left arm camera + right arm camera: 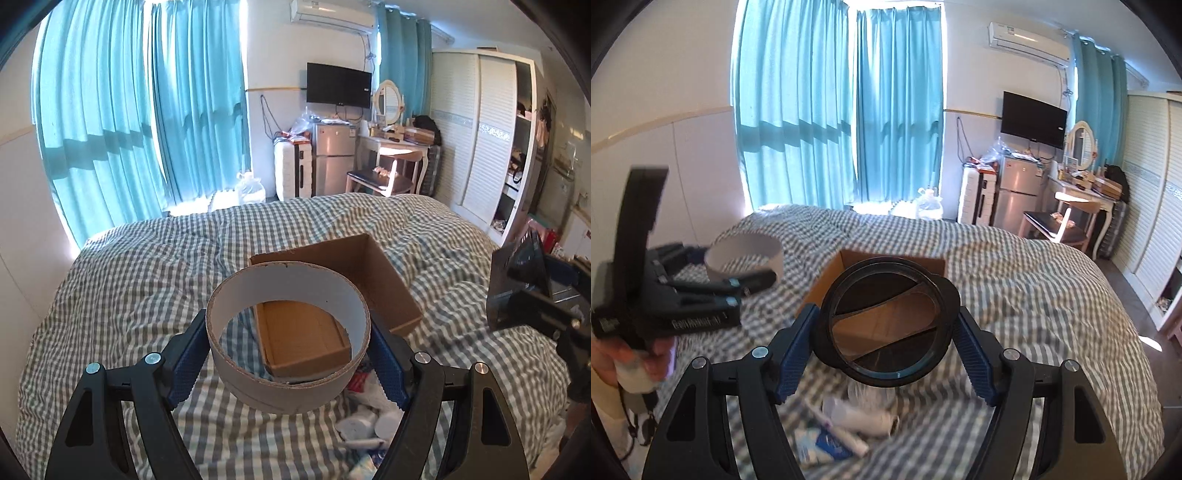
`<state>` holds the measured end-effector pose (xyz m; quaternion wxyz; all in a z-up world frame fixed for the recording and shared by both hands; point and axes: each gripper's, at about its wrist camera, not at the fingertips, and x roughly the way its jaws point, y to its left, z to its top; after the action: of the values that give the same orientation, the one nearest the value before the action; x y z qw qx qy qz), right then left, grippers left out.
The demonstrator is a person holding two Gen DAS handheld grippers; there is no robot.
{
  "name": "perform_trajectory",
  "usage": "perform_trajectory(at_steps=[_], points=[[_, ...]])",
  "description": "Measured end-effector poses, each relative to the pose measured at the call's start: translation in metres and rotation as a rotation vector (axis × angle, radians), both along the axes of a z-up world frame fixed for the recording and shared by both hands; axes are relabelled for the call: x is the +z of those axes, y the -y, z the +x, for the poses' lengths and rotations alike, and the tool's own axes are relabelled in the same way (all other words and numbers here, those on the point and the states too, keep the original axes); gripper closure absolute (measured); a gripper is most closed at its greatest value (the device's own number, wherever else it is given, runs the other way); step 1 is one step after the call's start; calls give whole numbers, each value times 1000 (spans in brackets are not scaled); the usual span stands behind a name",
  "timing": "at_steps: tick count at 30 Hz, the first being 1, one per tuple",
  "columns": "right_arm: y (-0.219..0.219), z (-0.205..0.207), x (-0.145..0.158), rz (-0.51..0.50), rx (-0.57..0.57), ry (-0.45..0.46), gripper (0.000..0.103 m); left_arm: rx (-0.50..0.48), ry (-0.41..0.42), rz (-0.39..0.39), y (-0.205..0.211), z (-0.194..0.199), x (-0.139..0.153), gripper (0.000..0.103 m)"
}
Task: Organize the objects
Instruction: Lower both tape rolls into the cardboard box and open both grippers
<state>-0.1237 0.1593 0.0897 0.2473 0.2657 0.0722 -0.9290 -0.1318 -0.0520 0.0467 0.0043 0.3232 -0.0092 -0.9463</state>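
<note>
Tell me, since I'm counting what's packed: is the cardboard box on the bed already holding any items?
No: the cardboard box shows only its bare brown bottom, seen through the tape ring.

- Your left tongs (288, 354) clamp a wide cardboard ring (288, 332), white inside, tan rim, axis tilted, held above the bed.
- Your right tongs (888, 334) clamp a black round ring-shaped piece (888, 321), see-through middle, held in the air.
- Open brown cardboard box (373, 280) sits on the checked bed, looks empty.
- Small white tubes and packets (849, 424) lie loose on the bed, just below both held items, blurred.
</note>
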Motion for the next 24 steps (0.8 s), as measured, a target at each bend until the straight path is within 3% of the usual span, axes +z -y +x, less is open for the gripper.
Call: perform_trajectory(at_steps=[6,15,24], points=[[21,-64,0,-13,15,44,31,-9,24,0,6,-47,-13,22],[50,-161,-28,-4,30,131,31,-21,36,10,16,-112,-39,22],[86,-230,-27,3,56,115,31,-55,66,-35,17,-172,-57,22]])
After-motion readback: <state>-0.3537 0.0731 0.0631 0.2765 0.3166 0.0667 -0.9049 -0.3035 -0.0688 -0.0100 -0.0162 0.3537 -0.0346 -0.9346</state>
